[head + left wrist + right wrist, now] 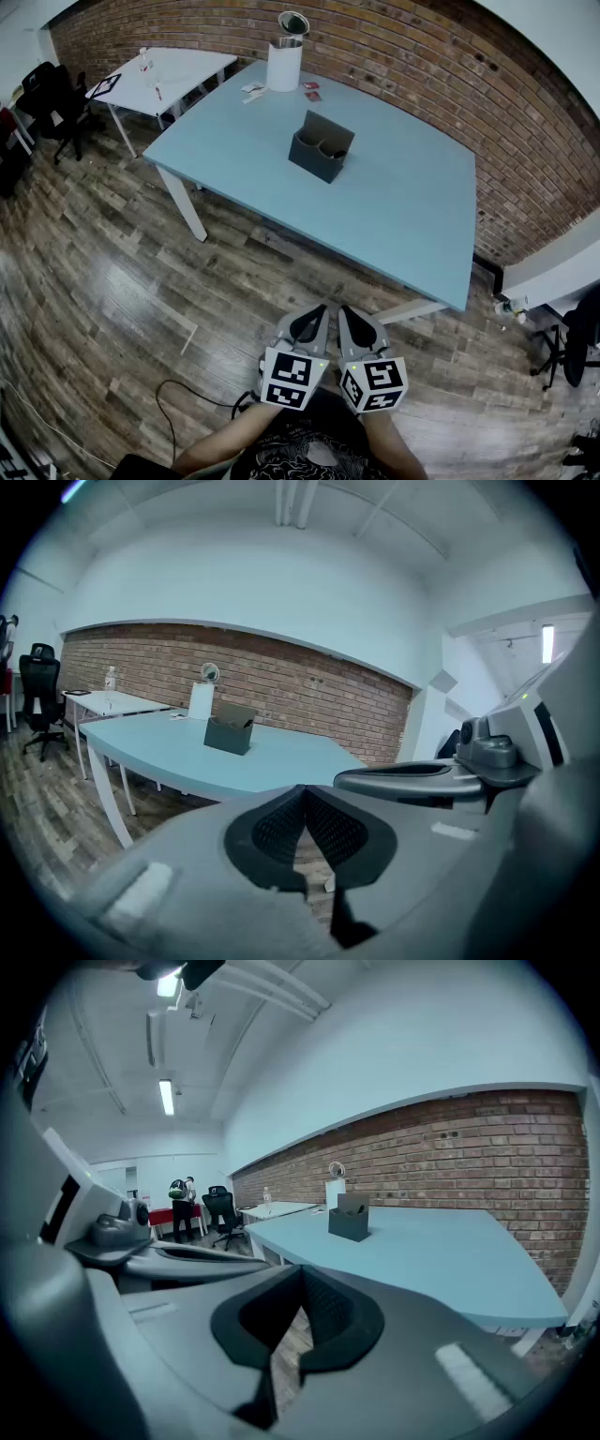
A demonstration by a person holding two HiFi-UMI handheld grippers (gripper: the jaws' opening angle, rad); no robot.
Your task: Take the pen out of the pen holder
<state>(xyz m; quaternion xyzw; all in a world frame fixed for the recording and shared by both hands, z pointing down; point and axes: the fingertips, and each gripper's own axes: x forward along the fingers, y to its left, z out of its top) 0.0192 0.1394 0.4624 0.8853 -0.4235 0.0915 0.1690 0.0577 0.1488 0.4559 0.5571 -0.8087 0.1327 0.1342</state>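
A dark grey pen holder (319, 150) with a tall back panel stands on the light blue table (403, 216), toward its far side. I cannot make out a pen in it at this distance. Both grippers are low and close to my body, over the wooden floor and well short of the table. My left gripper (312, 323) and right gripper (354, 326) are side by side, each shut with nothing between the jaws. In the left gripper view the pen holder (230, 734) shows far beyond the shut left gripper (303, 799). In the right gripper view the pen holder (349, 1218) is likewise distant beyond the right gripper (301, 1283).
A white cylindrical container (284, 61) and a few small cards (309, 90) sit at the table's far end. A white table (173, 70) and black office chairs (52, 98) stand at the back left. A brick wall (422, 66) runs behind. A cable (187, 398) lies on the floor. A person (178, 1206) stands far off.
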